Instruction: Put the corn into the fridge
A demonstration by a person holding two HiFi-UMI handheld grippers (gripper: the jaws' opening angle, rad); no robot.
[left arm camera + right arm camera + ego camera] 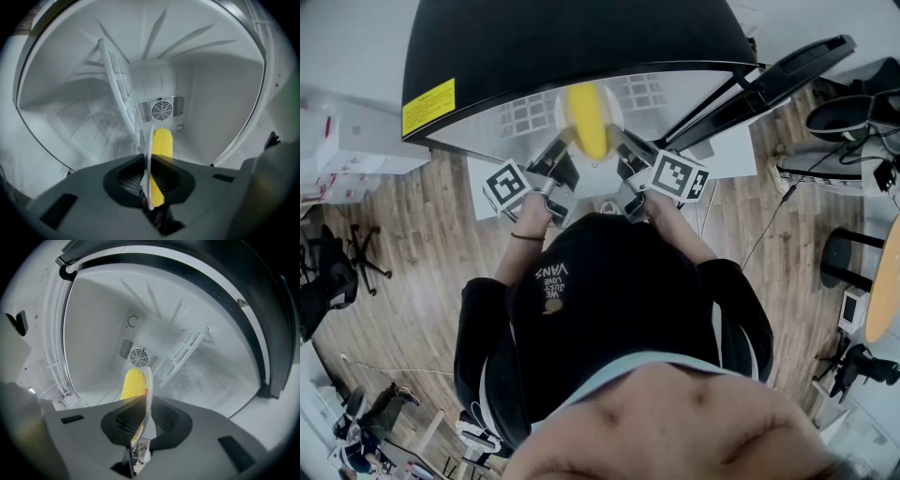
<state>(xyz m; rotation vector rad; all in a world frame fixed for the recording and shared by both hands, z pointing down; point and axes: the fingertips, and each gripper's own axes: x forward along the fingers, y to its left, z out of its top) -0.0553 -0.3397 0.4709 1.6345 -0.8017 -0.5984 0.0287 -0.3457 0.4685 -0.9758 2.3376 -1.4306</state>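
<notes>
A yellow corn cob (588, 122) lies on a small white plate (562, 112) at the mouth of the open fridge (572, 37). My left gripper (561, 157) is shut on the plate's left rim and my right gripper (624, 152) on its right rim. In the left gripper view the plate (151, 161) shows edge-on between the jaws of the left gripper (149, 164), with the corn (162, 143) to its right. In the right gripper view the plate (148, 394) is clamped by the right gripper (143, 405), with the corn (132, 383) to its left.
The white fridge interior has a round fan vent (162, 109) on the back wall and a white wire shelf (119, 89) beside it. The black fridge door (787, 75) stands open at the right. Office chairs (853, 117) and boxes stand on the wood floor around.
</notes>
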